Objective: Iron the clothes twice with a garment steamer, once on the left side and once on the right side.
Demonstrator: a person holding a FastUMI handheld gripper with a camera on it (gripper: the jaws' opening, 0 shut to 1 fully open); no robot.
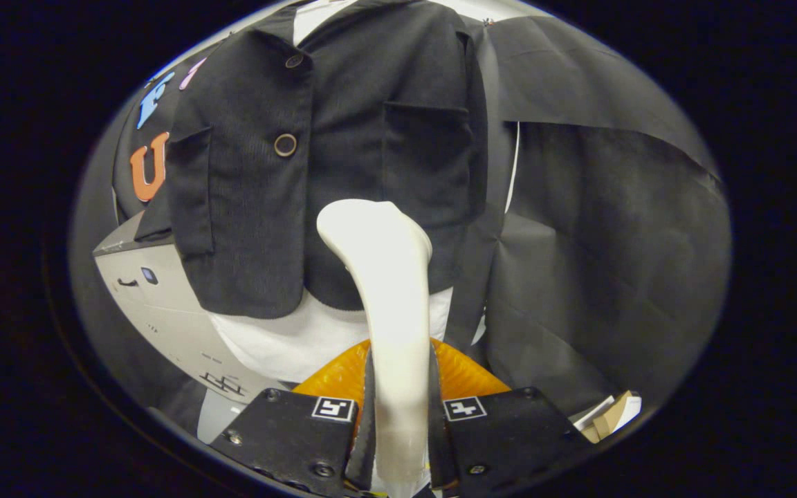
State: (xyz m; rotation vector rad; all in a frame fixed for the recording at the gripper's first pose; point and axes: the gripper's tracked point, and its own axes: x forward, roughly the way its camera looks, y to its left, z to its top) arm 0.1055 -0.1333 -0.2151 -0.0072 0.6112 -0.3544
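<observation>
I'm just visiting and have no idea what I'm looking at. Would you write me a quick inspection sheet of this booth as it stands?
Surface: nothing seen of a table top; a white padded form shows below the jacket hem.
Job's things: dark jacket hangs buttoned, facing the camera; cream steamer stands upright, its head against the jacket's lower front.
Clutter: cardboard and paper scraps beyond the fingers, low to one side.
Grippers: gripper shut on the steamer's handle, both fingers pressing it.
Cables: nothing seen.
Surroundings: black cloth wall; grey cabinet beside the jacket; orange part just behind the handle, what it is I cannot tell.
</observation>
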